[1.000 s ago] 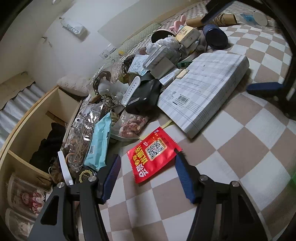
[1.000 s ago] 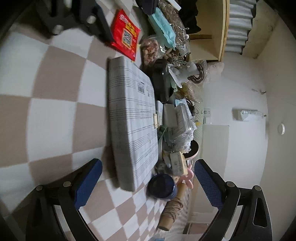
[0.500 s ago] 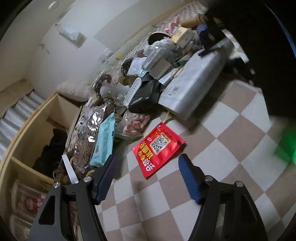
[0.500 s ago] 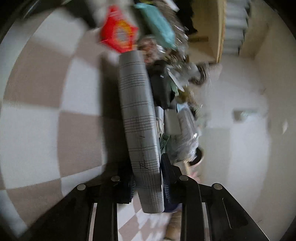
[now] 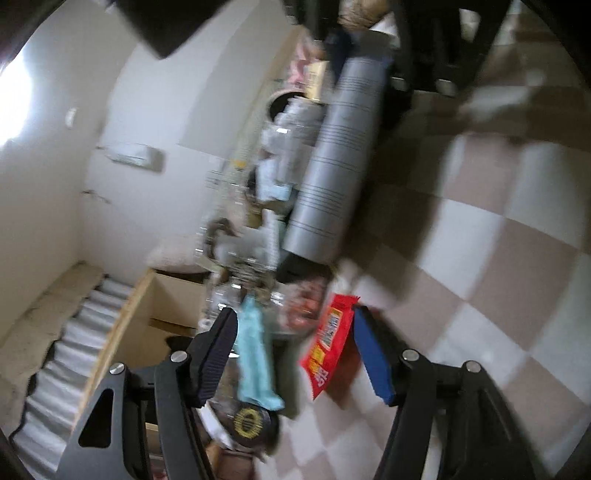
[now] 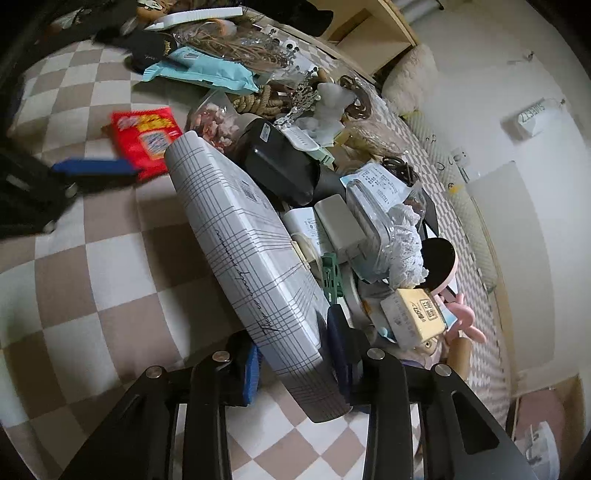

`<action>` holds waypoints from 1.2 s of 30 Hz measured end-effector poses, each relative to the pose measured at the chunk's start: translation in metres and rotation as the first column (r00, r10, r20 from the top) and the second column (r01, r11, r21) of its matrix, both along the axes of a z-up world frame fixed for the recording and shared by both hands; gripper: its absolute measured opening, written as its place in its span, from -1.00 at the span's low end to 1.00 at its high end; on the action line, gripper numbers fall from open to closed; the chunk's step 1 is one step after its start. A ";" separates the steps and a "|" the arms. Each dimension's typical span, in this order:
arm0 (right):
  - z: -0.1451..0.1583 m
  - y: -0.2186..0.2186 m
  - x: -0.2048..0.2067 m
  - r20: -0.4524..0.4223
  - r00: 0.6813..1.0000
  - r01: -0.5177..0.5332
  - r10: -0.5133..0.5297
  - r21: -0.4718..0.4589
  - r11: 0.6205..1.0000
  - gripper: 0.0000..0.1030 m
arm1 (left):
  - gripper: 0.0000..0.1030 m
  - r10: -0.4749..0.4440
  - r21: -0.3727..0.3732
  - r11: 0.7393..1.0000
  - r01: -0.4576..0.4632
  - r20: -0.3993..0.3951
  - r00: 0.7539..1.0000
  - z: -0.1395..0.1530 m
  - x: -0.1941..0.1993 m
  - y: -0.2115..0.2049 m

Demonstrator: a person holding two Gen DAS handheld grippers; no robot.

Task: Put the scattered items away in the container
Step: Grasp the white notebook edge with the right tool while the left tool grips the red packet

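The right hand-held gripper (image 6: 295, 354) now clamps the near end of the flat grey-and-white plaid-wrapped package (image 6: 243, 251). A second ago its jaws stood wide apart in front of the package, which lay flat on the beige-and-white checked floor mat (image 6: 92, 258); they closed on it, have just eased open a little, and both blue pads still press its sides. The package is now tipped up on one long edge, its far end beside the red snack sachet (image 6: 146, 138), so I judge the first item to be on its way to the container.

The left hand-held gripper (image 5: 291, 354) is open and holds nothing. Its jaws have just narrowed slightly, and between them sit the red snack sachet (image 5: 328, 343) and the pale turquoise wipes packet (image 5: 255, 362), neither touched by a pad as far as the blur allows. A second ago only the sachet lay between them. It looks like the next pick, though that is a guess.

Counted in the right view: one plaid package, one red sachet, one turquoise packet (image 6: 207, 72), one glossy black pouch (image 6: 277, 162), one clear bag of pinkish snacks (image 6: 218, 122), one yellow-labelled box (image 6: 417, 314), one black round tin (image 6: 439, 262), two white chargers or blocks (image 6: 325, 229). The rest of the pile is too tangled to count (ropes, film bags, a pink toy). The light wooden open shelf unit (image 6: 384, 29) stands beyond the pile; whether it is the container I cannot tell.
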State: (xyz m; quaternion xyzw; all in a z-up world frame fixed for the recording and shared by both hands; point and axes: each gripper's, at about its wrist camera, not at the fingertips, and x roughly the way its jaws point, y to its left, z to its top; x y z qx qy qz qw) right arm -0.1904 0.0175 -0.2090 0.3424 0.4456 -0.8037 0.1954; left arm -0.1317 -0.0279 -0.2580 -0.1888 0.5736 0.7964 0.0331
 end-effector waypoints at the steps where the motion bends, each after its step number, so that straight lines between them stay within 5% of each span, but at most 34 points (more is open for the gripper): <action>1: -0.001 0.000 0.001 0.000 1.000 -0.003 0.003 -0.001 1.000 -0.32 | 0.25 0.011 0.010 1.000 -0.011 0.005 1.000 0.001 -0.002 -0.001; 8: -0.004 0.007 0.005 0.009 1.000 -0.009 0.009 -0.005 1.000 -0.24 | 0.06 0.061 0.070 0.995 -0.071 0.140 0.988 0.007 -0.014 -0.008; 22: -0.021 0.001 0.025 -0.115 0.992 -0.032 0.043 0.093 0.995 -0.26 | -0.75 0.089 0.177 0.975 -0.132 0.230 0.969 -0.004 -0.013 -0.019; 28: 0.001 0.006 0.020 -0.086 0.996 0.011 -0.011 -0.003 1.000 -0.33 | -0.82 0.094 0.224 0.963 -0.151 0.245 0.965 0.003 -0.006 -0.024; 36: 0.004 0.016 0.042 -0.065 0.998 0.008 -0.006 0.027 1.000 -0.35 | -0.88 0.107 0.254 0.951 -0.175 0.259 0.960 0.018 0.010 -0.026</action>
